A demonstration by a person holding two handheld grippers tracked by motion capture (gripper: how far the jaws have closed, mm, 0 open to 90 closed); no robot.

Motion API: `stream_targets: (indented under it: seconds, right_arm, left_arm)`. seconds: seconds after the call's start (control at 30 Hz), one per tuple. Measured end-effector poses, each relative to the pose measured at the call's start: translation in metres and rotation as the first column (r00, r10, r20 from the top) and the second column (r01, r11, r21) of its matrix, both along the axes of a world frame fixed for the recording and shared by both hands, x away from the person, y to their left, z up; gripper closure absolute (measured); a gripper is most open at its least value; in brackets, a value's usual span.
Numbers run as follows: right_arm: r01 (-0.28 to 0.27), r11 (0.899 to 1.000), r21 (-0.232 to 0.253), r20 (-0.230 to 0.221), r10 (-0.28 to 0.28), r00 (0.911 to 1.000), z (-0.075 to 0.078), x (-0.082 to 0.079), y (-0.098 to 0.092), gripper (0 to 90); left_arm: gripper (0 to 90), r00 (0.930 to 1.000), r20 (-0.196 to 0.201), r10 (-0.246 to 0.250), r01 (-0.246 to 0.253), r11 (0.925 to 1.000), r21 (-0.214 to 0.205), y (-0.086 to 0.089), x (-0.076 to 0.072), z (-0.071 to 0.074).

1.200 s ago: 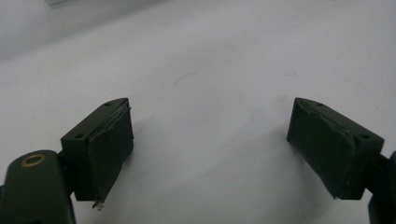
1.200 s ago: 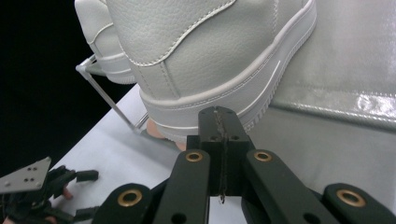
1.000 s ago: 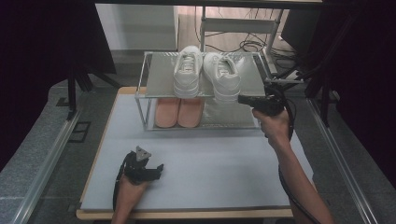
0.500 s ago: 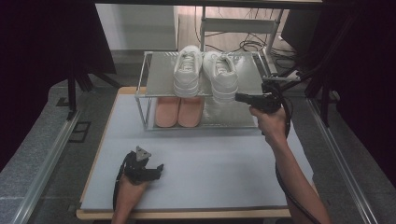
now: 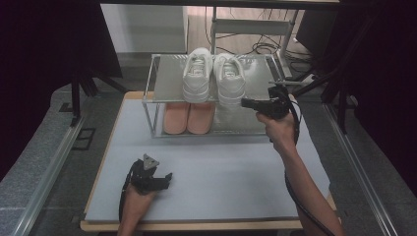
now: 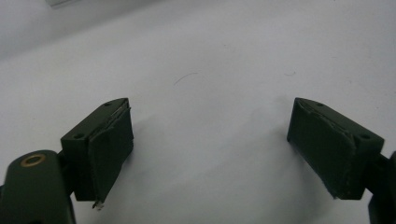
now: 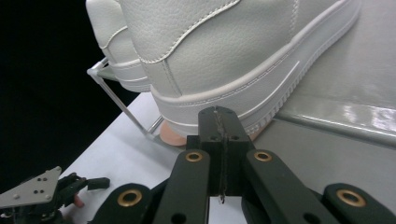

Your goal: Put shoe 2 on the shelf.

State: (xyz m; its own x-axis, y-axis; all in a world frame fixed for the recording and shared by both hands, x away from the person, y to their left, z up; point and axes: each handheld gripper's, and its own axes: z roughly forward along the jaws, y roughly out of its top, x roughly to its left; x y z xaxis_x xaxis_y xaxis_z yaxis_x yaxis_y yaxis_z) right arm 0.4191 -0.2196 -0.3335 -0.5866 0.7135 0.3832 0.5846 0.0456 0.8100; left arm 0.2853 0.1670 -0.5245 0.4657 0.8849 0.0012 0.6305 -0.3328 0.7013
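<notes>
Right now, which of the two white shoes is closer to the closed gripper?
The right white shoe on the rack's top shelf: the shut right gripper sits just beside its heel, while the left white shoe stands one place farther away.

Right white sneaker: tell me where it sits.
In the high view the right white sneaker sits on the rack's top shelf, beside its mate, left of the shut right gripper.

We see a two-tier rack [image 5: 162,81] at the table's [image 5: 246,191] far edge. On its upper shelf two sneakers [image 5: 197,74] sit side by side, one pair of shoes [image 5: 187,118] beneath them on the lower level. The right gripper [image 5: 246,103] sits just beside the right-hand sneaker [image 7: 224,51], at its heel end. The left gripper [image 5: 168,178] lies near the front edge, well apart from the rack.
</notes>
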Motion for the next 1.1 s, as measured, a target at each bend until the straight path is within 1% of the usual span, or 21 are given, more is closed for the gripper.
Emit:
stream_targets:
  seconds: [0.03,0.2,0.3,0.47,0.53,0.57,0.63,0.7,0.9,1.0,1.1]
  right_arm:
    - [-0.012,1.0,-0.004,-0.003,0.012,0.9999,0.0,0.0,0.004,89.6]
    - [-0.021,1.0,-0.004,-0.003,0.021,0.9998,0.0,0.001,0.009,89.6]
    - [-0.032,0.999,-0.005,-0.003,0.032,0.9995,-0.001,0.002,0.016,89.6]
    - [-0.055,0.998,-0.022,-0.001,0.055,0.9985,0.0,0.003,0.03,89.7]
    - [-0.055,0.998,-0.03,0.002,0.055,0.9985,0.0,0.004,0.033,89.6]
    - [-0.051,0.998,-0.036,0.009,0.052,0.9986,0.0,0.004,0.034,89.6]
    - [-0.047,0.998,-0.032,0.004,0.047,0.9989,0.001,0.004,0.034,89.6]
    - [-0.046,0.998,-0.038,0.01,0.047,0.9989,0.001,0.004,0.035,89.6]
    - [-0.065,0.997,-0.033,0.01,0.066,0.9978,-0.001,0.001,0.031,88.2]
    - [-0.077,0.996,-0.039,0.016,0.078,0.9968,0.0,0.0,0.032,87.5]
    - [-0.082,0.995,-0.06,0.027,0.084,0.9961,0.003,-0.003,0.034,85.4]
  left_arm:
    - [14.4,1.0,0.0,0.0,0.0,1.0,-0.001,0.0,0.0,0.0]
    - [14.4,1.0,0.0,0.0,0.0,1.0,0.001,0.0,0.0,0.0]
    - [14.4,1.0,-0.001,0.0,0.0,1.0,0.001,0.0,0.0,0.0]
    - [14.4,1.0,0.001,0.001,-0.001,1.0,0.0,0.0,0.0,0.0]
    - [14.4,1.0,0.003,0.0,0.0,1.0,0.001,0.0,0.0,0.0]
    - [14.4,1.0,0.002,0.001,-0.001,1.0,0.0,0.0,0.0,0.0]
    - [14.4,1.0,0.001,0.0,0.0,1.0,-0.001,0.0,0.0,0.0]
    - [14.4,1.0,0.002,0.0,0.0,1.0,0.001,0.0,0.0,0.0]
    - [14.4,1.0,0.003,0.0,0.0,1.0,0.003,0.0,0.0,0.0]
    - [14.5,1.0,0.002,0.0,0.0,1.0,0.002,0.0,0.0,0.0]
    - [14.5,1.0,0.006,0.003,-0.003,1.0,-0.002,-0.001,0.0,0.0]
